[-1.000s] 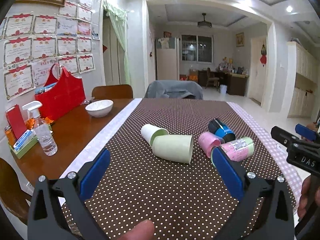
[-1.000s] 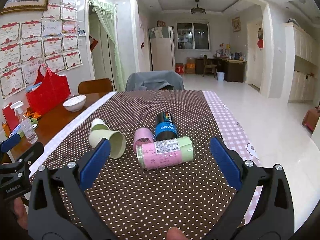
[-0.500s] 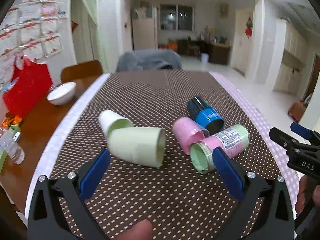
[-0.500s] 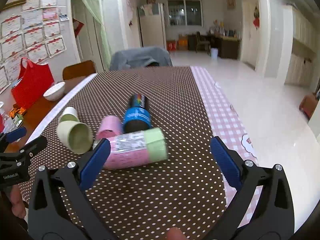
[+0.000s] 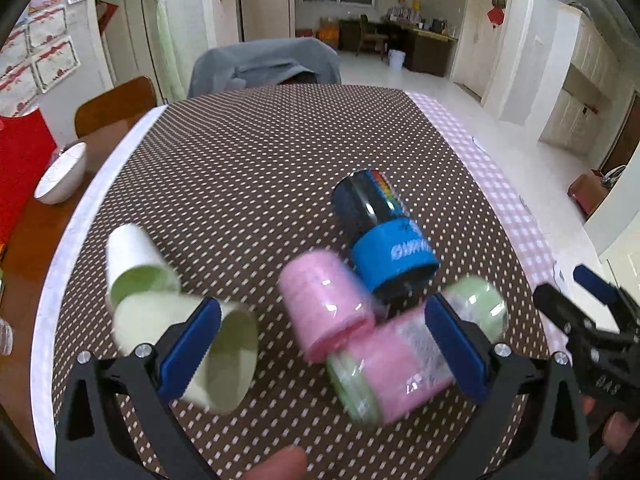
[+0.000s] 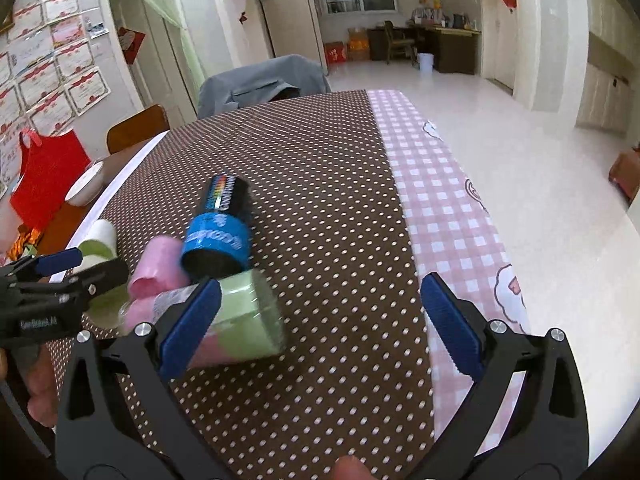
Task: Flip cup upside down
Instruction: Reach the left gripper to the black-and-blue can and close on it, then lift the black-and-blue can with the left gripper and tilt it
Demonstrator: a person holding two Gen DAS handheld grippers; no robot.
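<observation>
Several cups lie on their sides on the dotted brown tablecloth. A pink cup lies between my left gripper's open jaws; my left gripper hovers just over it, empty. A pink-and-green labelled cup lies under its right finger. A black-and-blue cup lies behind. Two pale green cups lie at the left. My right gripper is open and empty, to the right of the cups; the pink-and-green cup is by its left finger. The left gripper also shows in the right wrist view.
A white bowl and a red bag sit on the bare wood at the left. A pink checked cloth covers the table's right edge. A chair draped in grey stands at the far end.
Both grippers have moved forward and down toward the cups. The left one now hovers over the pink cup; the right one has swung right, with the cups at its left finger.
</observation>
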